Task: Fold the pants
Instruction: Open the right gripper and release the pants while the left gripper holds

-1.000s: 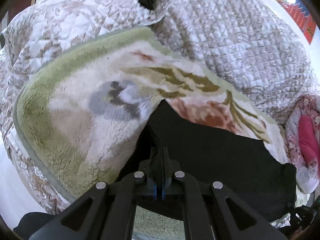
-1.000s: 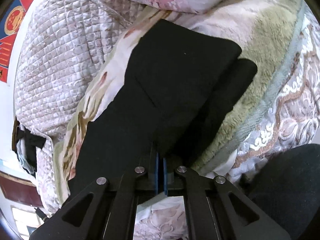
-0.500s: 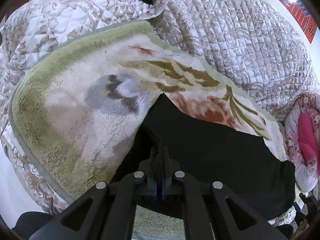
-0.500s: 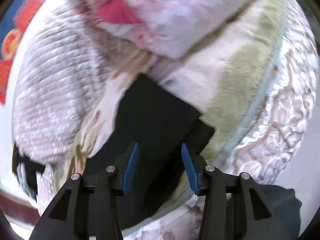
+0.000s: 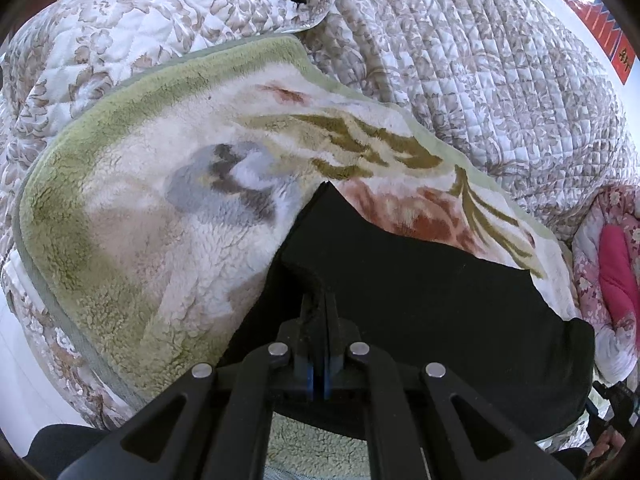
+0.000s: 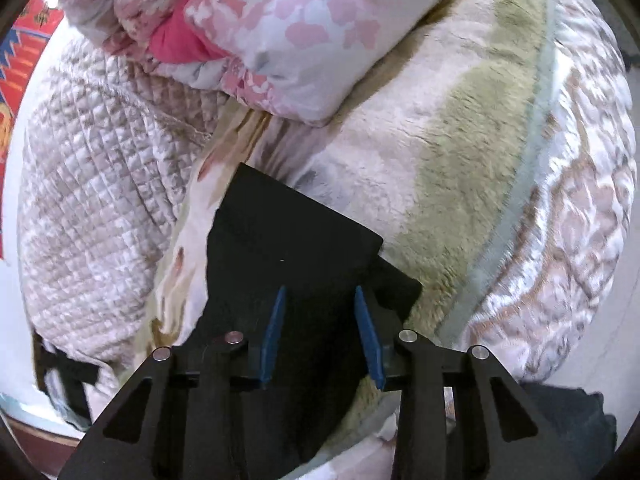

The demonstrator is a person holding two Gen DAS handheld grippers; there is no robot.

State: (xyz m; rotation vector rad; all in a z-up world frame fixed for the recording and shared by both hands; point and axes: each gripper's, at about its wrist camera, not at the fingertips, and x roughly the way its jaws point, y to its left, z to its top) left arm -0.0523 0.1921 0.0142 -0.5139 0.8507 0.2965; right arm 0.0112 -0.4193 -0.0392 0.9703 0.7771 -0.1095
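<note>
The black pants [image 5: 420,292] are lying flat on a fluffy blanket [image 5: 160,208] with a green edge and flower pictures. The blanket is lying on a quilted bed cover [image 5: 460,60] with brown leaf shapes.

In the left view, the left claw [image 5: 319,312] is squeezing tight on a bunched-up fold of the pants near their left edge, with its jaws pressed together on the cloth. The pants are stretching away to the right from there. A pink and white flowery quilt [image 5: 612,264] is sitting at the far right. At the top right corner a red hanging [image 5: 600,20] is showing on the wall. It has a small yellow mark on it, but it is too tiny to read.

In the right view, the right claw [image 6: 320,328] is hovering over the folded end of the pants [image 6: 288,248]. Its blue pads [image 6: 273,332] are standing partly apart and are closing in. The black cloth is lying under and between them, but the pads are not pressing on it. The flowery quilt [image 6: 300,28] is piling up at the top. No brand or label is showing on the pants.
</note>
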